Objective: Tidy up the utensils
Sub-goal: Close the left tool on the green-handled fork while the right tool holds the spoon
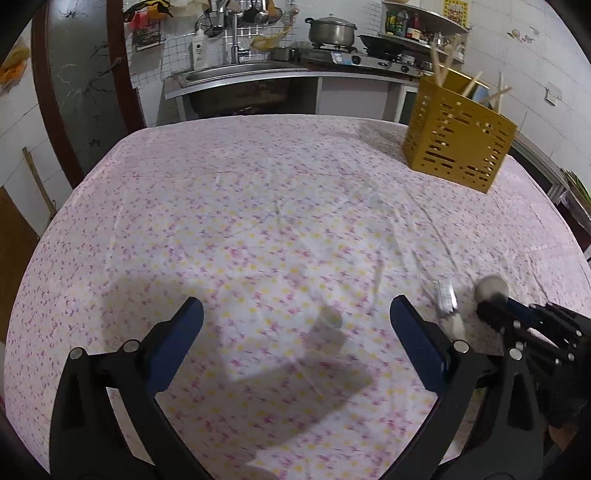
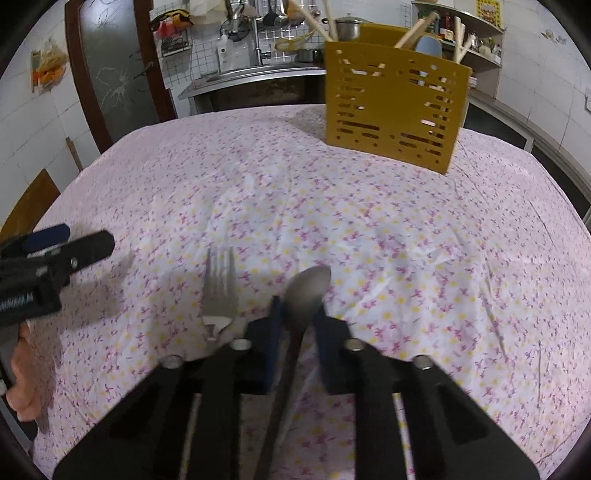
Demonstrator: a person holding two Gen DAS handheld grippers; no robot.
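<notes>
A metal spoon (image 2: 308,288) lies on the flowered tablecloth (image 2: 332,206) with its bowl pointing away. My right gripper (image 2: 297,310) is shut on the spoon's neck, a blue pad on each side. A metal fork (image 2: 221,284) lies just left of it, tines pointing away, its handle hidden under the gripper. In the left wrist view the spoon's bowl (image 1: 491,288) sticks out past the right gripper (image 1: 491,308), with the fork (image 1: 447,295) beside it. My left gripper (image 1: 297,314) hovers open over bare cloth, holding nothing; the right wrist view shows the left gripper (image 2: 74,243) at the left edge.
A yellow perforated utensil holder (image 2: 391,107) with wooden utensils in it stands at the table's far right, also in the left wrist view as the holder (image 1: 458,144). A person's hand (image 2: 22,369) holds the left gripper. Beyond the table are a sink (image 1: 236,70) and a stove with a pot (image 1: 332,29).
</notes>
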